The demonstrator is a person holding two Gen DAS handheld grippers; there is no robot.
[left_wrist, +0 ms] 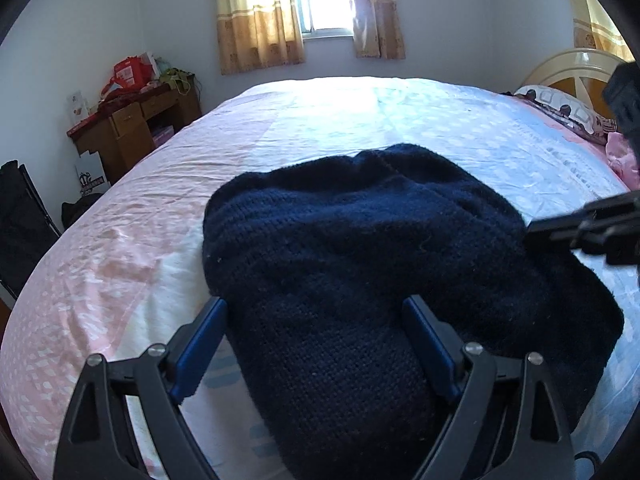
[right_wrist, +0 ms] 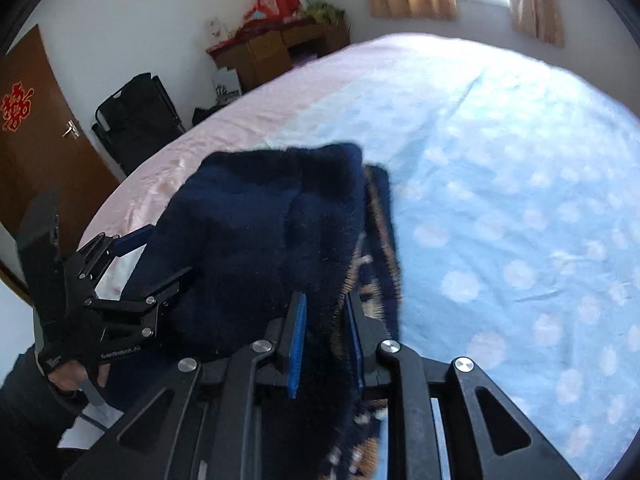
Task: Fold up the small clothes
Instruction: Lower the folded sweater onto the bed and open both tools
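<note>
A dark navy knitted sweater (left_wrist: 360, 248) lies bunched on the bed. My left gripper (left_wrist: 316, 312) is open, its blue-padded fingers (left_wrist: 200, 352) wide on either side of the sweater's near edge. It also shows in the right wrist view (right_wrist: 160, 252), open at the sweater's left side. My right gripper (right_wrist: 326, 304) is shut on a fold of the sweater (right_wrist: 260, 232) and lifts it, showing a patterned brown and white inner face (right_wrist: 376, 248). The right gripper shows at the right edge of the left wrist view (left_wrist: 532, 236).
The bed has a pink and light blue dotted sheet (left_wrist: 328, 120). A patterned pillow (left_wrist: 568, 110) and a pink cloth (left_wrist: 622, 156) lie near the headboard. A wooden desk (left_wrist: 132, 124) with clutter, a black chair (right_wrist: 136, 120) and a brown door (right_wrist: 36, 148) stand beside the bed.
</note>
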